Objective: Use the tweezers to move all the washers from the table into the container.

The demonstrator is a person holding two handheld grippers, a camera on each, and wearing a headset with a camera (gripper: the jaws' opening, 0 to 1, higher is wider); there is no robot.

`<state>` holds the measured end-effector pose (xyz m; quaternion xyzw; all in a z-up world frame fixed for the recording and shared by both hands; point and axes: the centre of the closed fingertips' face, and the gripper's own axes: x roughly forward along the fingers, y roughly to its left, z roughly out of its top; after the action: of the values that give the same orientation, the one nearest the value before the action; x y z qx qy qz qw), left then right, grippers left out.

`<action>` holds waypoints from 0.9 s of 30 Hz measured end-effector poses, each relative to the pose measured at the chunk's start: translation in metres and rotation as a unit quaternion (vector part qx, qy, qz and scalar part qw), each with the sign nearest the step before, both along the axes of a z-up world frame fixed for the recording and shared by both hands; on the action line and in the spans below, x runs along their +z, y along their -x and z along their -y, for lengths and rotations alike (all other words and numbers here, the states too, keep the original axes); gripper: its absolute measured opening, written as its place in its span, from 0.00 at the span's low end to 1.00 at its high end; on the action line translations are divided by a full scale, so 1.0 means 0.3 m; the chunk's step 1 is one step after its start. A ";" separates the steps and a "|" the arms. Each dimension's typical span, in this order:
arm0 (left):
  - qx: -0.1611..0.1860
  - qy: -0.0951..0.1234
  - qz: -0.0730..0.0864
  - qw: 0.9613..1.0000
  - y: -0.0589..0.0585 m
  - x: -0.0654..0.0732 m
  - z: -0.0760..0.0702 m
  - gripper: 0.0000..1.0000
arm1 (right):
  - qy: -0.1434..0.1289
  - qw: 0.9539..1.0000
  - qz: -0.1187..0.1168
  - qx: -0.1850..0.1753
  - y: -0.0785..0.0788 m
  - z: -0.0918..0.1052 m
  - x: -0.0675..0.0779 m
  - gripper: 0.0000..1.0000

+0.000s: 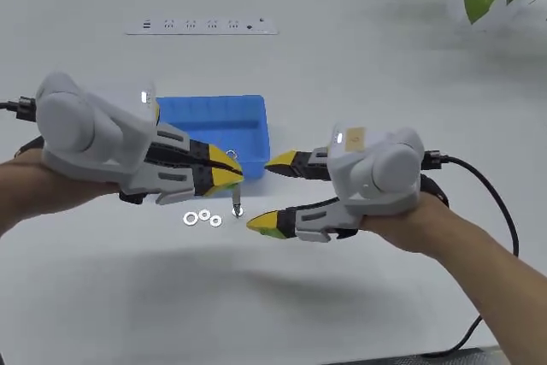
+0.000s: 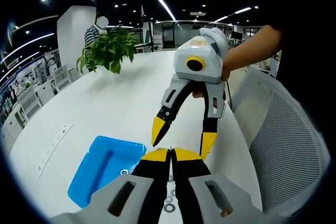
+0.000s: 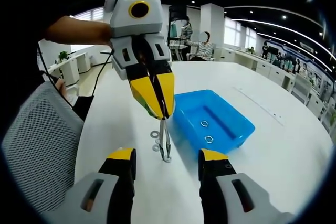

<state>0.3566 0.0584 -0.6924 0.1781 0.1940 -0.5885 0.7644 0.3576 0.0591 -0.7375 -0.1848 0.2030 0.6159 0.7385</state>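
Your left gripper [image 1: 229, 170] clenches the tweezers [image 1: 237, 205] just right of the washers [image 1: 203, 217] — near the container [image 1: 252, 121] — while your right gripper [image 1: 270, 192] gapes, released.

Left gripper [image 2: 170, 153] jaws together, right gripper [image 2: 182, 141] jaws apart, blue container [image 2: 97, 179] nearby

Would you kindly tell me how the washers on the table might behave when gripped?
The washers look small, flat and shiny, so they are probably light and may slip from the tweezers. Lying flat on the smooth table, they would likely slide rather than roll.
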 end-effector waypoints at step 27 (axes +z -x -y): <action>-0.018 -0.007 -0.014 1.000 0.013 -0.001 -0.006 0.05 | 0.037 0.996 -0.003 0.083 0.000 -0.100 -0.072 0.15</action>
<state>0.3528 0.0600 -0.6927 0.1793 0.2054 -0.6034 0.7494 0.3577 0.0893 -0.7592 -0.2269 0.2118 0.6674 0.6770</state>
